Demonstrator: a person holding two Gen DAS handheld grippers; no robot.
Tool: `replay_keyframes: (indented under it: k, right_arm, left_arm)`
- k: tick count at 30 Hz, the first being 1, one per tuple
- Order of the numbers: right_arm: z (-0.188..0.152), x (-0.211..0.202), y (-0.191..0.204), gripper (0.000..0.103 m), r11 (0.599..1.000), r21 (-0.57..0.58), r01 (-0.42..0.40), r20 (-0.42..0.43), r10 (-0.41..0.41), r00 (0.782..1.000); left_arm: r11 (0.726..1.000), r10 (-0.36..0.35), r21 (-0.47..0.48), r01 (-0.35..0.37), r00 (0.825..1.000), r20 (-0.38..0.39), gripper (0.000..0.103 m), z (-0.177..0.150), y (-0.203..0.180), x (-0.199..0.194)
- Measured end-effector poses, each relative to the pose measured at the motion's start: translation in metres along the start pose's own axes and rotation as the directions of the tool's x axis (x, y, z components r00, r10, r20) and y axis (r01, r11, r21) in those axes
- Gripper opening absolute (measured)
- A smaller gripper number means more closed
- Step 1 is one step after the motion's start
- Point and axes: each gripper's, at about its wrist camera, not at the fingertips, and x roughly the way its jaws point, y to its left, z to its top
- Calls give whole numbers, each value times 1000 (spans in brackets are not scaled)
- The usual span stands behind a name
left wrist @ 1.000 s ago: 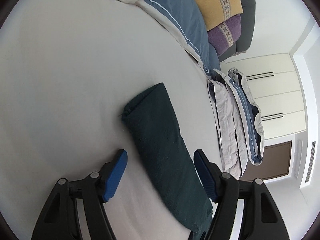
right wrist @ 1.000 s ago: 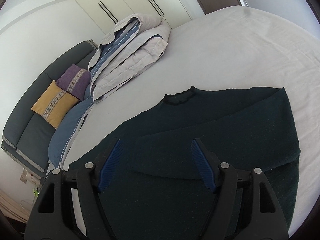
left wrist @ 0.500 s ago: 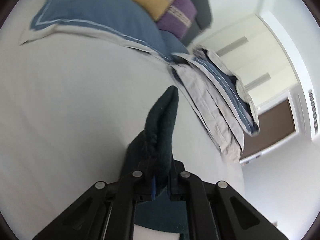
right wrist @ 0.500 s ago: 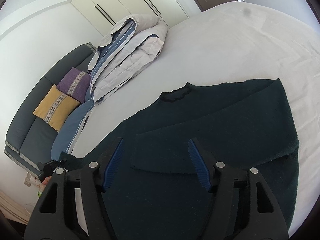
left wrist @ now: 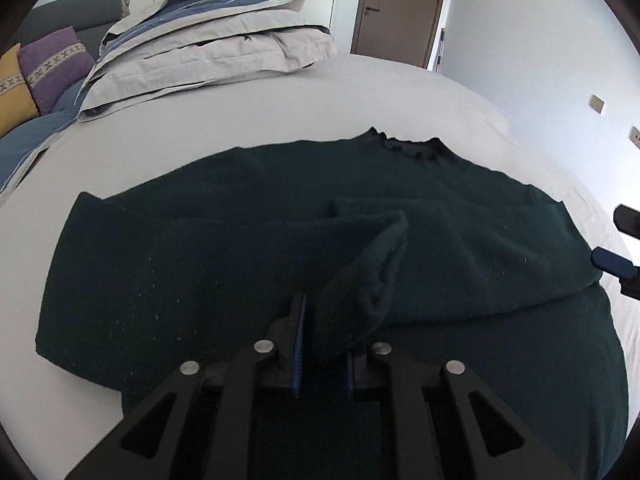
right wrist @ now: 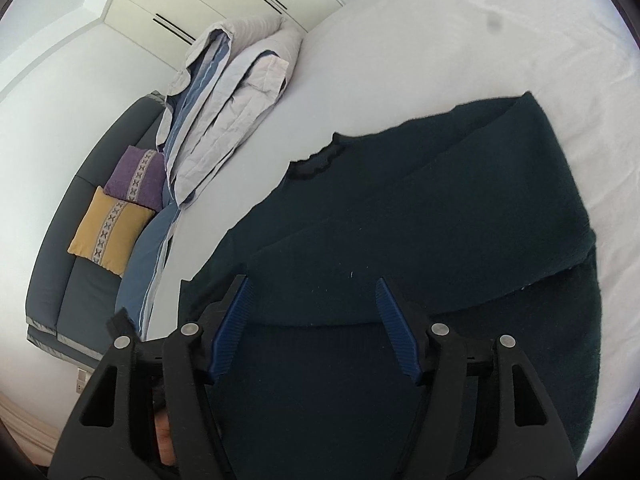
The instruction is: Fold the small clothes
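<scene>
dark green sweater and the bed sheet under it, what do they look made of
Dark green sweater: seemingly a soft knit or fleece, matte, with a fuzzy nap, pale lint specks and a ribbed collar. Bed sheet: probably woven cotton, pale, smooth and matte, with faint creases.

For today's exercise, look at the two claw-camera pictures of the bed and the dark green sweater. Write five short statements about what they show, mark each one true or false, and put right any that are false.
1. The dark green sweater lies spread on the white bed sheet. True.
2. The left claw has a sleeve of the sweater between its pads. True; its jaws are opening.
3. The right claw is clamped on the collar. False: it hangs open above the sweater's body, with the collar well beyond it.
4. The folded duvet lies on top of the sweater. False: it sits apart, further up the bed.
5. A yellow cushion and a purple cushion sit side by side on the dark sofa. True.
</scene>
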Motion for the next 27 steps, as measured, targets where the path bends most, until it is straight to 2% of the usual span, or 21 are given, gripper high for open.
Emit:
replay_keyframes:
  k: [1,2,4,5,10,15,18,20,22,23,27]
  right_arm:
    - [0,9,3,63,1000,0,-8,-22,8,1000]
    - [0,19,6,63,1000,4,-15,-44,15,999]
    - [1,42,14,63,999,11,-42,-89,43,995]
    - [0,53,20,63,999,16,-51,-110,52,993]
    - [-6,119,56,63,994,37,-105,-244,111,963]
    - [-11,174,78,63,996,67,-59,-361,79,929]
    - [-12,195,93,60,995,61,-83,-393,100,914]
    - [-15,207,101,26,996,31,-79,-421,85,903]
    - [-14,213,110,16,998,-19,-53,-421,40,906]
    - [-13,213,115,7,998,-53,-42,-412,17,911]
    - [-3,186,128,7,989,-139,-57,-334,7,943]
  left_arm:
    - [1000,-19,-5,19,1000,6,37,-2,2,-4]
    - [1000,-25,-13,25,1000,17,46,-2,4,-9]
    - [1000,-7,-19,8,999,50,79,-3,7,-19]
    - [1000,-11,-24,12,998,66,83,-4,10,-23]
    - [994,-46,-93,49,998,31,84,-1,32,-12]
    - [989,-70,-128,77,996,56,84,-4,40,-18]
    - [985,-78,-145,88,994,74,84,-7,45,-25]
    - [980,-90,-169,103,992,83,84,-9,51,-31]
    - [969,-119,-205,138,988,100,84,-12,59,-41]
    - [963,-131,-221,153,985,110,84,-13,63,-47]
    - [943,-134,-280,181,975,176,84,-12,89,-75]
